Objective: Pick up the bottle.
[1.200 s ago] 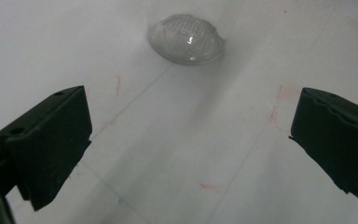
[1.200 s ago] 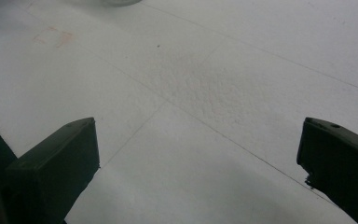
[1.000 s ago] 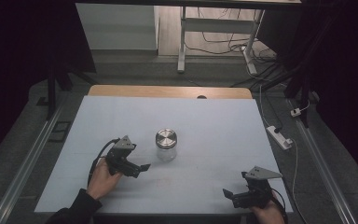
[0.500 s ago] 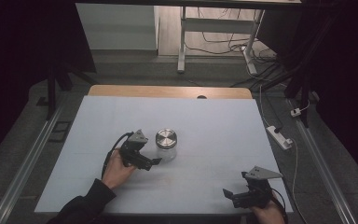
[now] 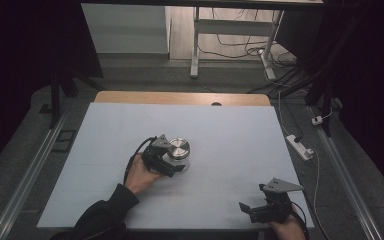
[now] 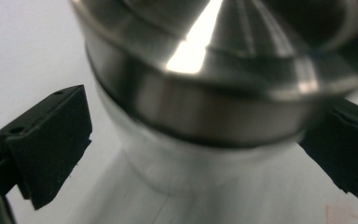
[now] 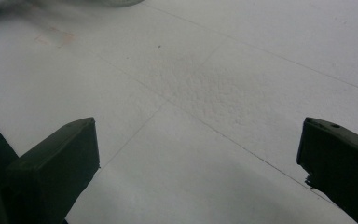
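Because its two black jaws are standing apart on either side of the jar (image 5: 179, 154), the left gripper (image 5: 172, 167) is reading as released rather than clenched: in the left gripper view the jaws are flanking the glass body just under the lid (image 6: 223, 88), with a gap showing at the left jaw, so I judge it is lining up to close on the jar and hold it steady, not gripping it yet. Whether the right-hand jaw is touching the glass I cannot tell. The jar is standing upright a little left of the middle of the pale surface (image 5: 230, 130), well away from every edge. It is looking like a small clear glass jar with a wide, shiny metal lid, stepped in rings on top and catching a bright glare. Over at the near right corner of the surface, the right gripper (image 5: 256, 210) is resting low with its jaws spread wide over bare surface, holding nothing, probably waiting its turn at the lid.
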Available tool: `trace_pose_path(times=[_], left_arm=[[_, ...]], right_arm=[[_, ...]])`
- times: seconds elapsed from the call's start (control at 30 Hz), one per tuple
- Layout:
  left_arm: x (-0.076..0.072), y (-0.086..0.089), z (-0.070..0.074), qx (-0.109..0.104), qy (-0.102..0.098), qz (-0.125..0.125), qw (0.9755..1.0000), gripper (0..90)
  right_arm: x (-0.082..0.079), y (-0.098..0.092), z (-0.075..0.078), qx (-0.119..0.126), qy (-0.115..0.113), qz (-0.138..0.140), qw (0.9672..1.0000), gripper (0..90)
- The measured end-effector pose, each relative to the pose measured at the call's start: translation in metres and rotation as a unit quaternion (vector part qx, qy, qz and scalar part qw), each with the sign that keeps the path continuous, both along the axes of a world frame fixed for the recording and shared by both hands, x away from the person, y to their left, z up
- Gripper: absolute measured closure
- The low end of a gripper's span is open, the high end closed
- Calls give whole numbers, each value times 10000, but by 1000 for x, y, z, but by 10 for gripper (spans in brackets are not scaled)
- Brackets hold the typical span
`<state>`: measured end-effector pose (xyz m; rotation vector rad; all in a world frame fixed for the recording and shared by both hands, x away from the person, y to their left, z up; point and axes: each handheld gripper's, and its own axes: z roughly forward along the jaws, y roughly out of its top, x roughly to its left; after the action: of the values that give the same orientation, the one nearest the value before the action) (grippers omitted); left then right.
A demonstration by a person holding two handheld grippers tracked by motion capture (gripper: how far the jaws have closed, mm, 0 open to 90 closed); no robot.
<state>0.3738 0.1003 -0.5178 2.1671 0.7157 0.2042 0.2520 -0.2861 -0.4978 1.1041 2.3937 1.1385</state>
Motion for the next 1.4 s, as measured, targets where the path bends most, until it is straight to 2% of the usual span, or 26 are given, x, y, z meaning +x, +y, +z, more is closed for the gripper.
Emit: trace_pose_path(times=[0.07,0.4,0.43,0.57,0.67,1.0,1.2,1.4], left_arm=[[1,-3,0,71,-81,-4,9999,16],[1,-5,3,114,-233,-49,9997,104],[0,-5,3,108,-248,-75,9996,138],[-1,-6,4,169,-302,-68,9994,147],[-2,-6,3,132,-346,-68,9993,149],[-5,-8,5,183,-281,113,9994,153],[-6,-6,7,176,-181,76,9997,153],[-12,-5,13,245,-235,-3,9994,153]], right_arm=[[0,0,0,2,-7,7,10000,0],[0,0,0,3,0,6,10000,0],[0,0,0,2,0,5,10000,0],[0,0,0,0,-1,7,10000,0],[0,0,0,2,-3,12,10000,0],[0,0,0,8,-11,2,10000,0],[0,0,0,7,-14,8,10000,0],[0,0,0,5,-15,18,10000,0]])
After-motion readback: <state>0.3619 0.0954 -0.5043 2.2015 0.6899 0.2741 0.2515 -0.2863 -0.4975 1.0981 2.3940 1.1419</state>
